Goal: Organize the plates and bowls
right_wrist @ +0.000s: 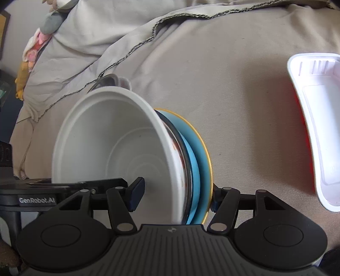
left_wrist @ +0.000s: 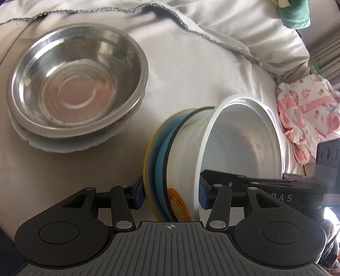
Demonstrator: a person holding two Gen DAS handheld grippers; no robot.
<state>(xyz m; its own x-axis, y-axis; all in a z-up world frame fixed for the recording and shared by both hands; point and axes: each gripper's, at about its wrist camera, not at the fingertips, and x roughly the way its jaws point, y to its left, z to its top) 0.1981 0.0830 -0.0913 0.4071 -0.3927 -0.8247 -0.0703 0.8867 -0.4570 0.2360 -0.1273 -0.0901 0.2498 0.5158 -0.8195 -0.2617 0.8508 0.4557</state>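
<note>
A nested stack stands on its edge over the beige bedcover: a white bowl [left_wrist: 240, 138] [right_wrist: 102, 144], a dark-rimmed metal dish [right_wrist: 184, 152], a blue plate [left_wrist: 160, 161] [right_wrist: 199, 152] and a yellow plate [left_wrist: 148, 161]. My left gripper [left_wrist: 171, 194] straddles it, one pad on the yellow plate and the other on the white bowl's rim. My right gripper [right_wrist: 175, 197] grips from the opposite side, one pad inside the bowl against its bottom, the other behind the yellow rim. A steel bowl [left_wrist: 78, 80] rests on a white plate [left_wrist: 53, 146] at the left.
A white foam tray [right_wrist: 318, 127] with a red underside lies at the right of the right wrist view. A pink patterned cloth [left_wrist: 308, 118] and a green cloth [left_wrist: 295, 14] lie at the bedcover's edge. A rumpled grey sheet [left_wrist: 212, 17] borders the back.
</note>
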